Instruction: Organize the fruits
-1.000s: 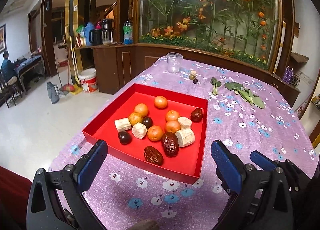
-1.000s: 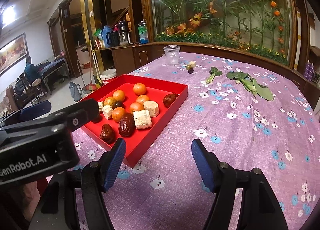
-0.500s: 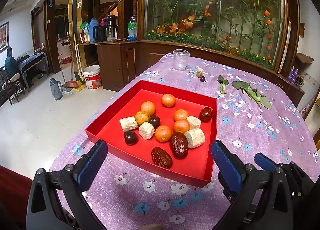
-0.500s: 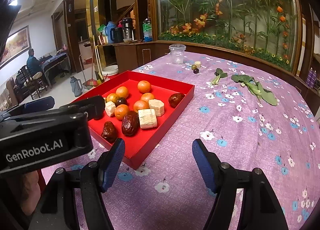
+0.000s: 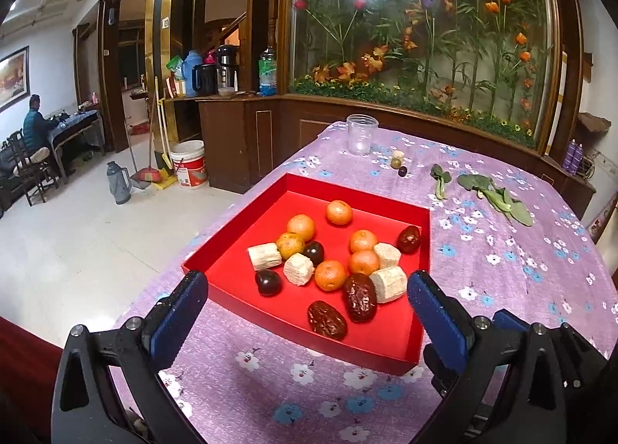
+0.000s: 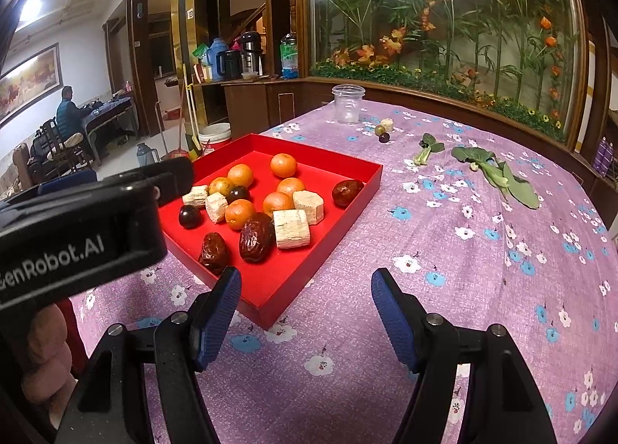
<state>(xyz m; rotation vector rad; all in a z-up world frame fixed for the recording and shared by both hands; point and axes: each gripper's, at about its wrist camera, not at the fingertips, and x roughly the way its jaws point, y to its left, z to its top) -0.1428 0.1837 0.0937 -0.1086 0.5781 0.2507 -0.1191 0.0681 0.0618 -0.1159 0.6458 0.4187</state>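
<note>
A red tray (image 5: 239,235) (image 6: 347,189) lies on the purple flowered tablecloth. It holds several small oranges (image 5: 330,275) (image 6: 240,214), several pale sugarcane chunks (image 5: 390,283) (image 6: 291,228), dark red dates (image 5: 326,319) (image 6: 255,237) and dark round fruits (image 5: 267,282) (image 6: 189,216). My left gripper (image 5: 307,312) is open and empty, just in front of the tray's near edge. My right gripper (image 6: 306,299) is open and empty, near the tray's front right corner. The left gripper's body (image 6: 77,227) shows at the left of the right wrist view.
A clear plastic cup (image 5: 361,134) (image 6: 348,104) stands at the table's far end. Three small fruits (image 5: 398,165) (image 6: 383,132) lie beside it. Green leafy stalks (image 5: 498,199) (image 6: 498,175) lie at the far right. A planter ledge borders the table behind.
Both grippers have risen and moved slightly forward towards the tray. Both stay open and empty. The fruits have not moved.
</note>
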